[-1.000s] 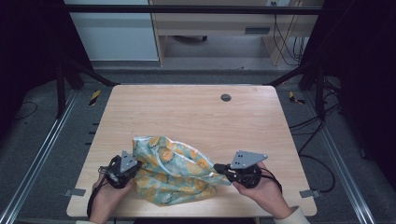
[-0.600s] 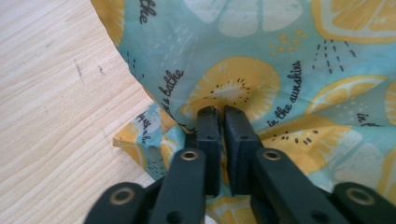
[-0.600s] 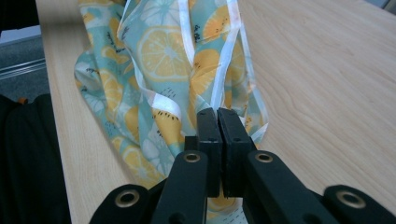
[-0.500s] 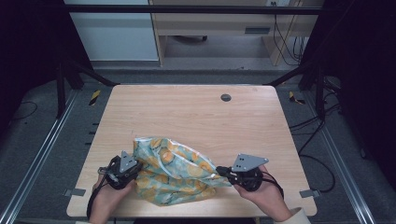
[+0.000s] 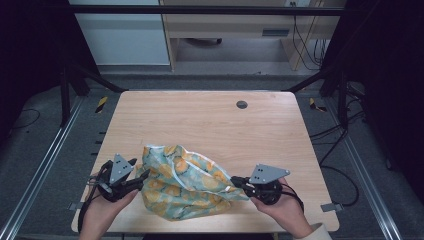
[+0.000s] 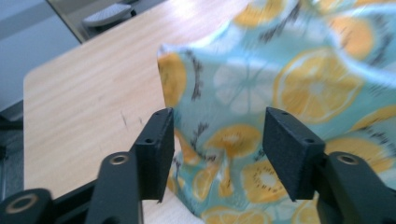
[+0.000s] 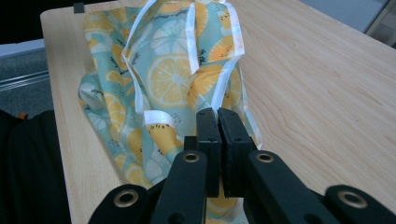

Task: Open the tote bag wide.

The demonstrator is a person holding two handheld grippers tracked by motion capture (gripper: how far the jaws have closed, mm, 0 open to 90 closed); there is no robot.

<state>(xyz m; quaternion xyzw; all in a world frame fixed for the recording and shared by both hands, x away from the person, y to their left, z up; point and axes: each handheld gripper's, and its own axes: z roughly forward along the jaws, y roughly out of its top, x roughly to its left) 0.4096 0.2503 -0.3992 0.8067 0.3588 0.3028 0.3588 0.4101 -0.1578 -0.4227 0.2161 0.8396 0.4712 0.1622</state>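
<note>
A: Left gripper [image 5: 142,176] first. Jaws spread and have just been opening. In the left gripper view the cloth bag [image 6: 280,93] sits between and beyond them, pads not pressing it. So it has let go of the bag's left end.

B: Which way is the fabric from it?

A: Just to its right in the high view, touching or nearly so. Nearest fold is straight ahead of the jaws, slightly toward the far side.

B: Bag position?

A: Crumpled heap at the near edge of the wooden table [image 5: 200,120], between both hands. Long axis runs left to right, from the left gripper to the right gripper [image 5: 239,183]. Teal with orange citrus print and white straps [image 7: 140,70].

B: Right side?

A: Jaws pressed together, pinching the bag's right end. In the right gripper view the fabric runs under the closed jaws, straps trailing away.

B: So the free end is the left one.

A: Yes. My read: any re-grip falls to the left hand, it's the nearer one.

B: Surroundings?

A: Bare tabletop otherwise, one round grommet [image 5: 242,104] far centre. Dark metal frame [image 5: 210,10] around it, grey floor, a cabinet and cables beyond.
</note>
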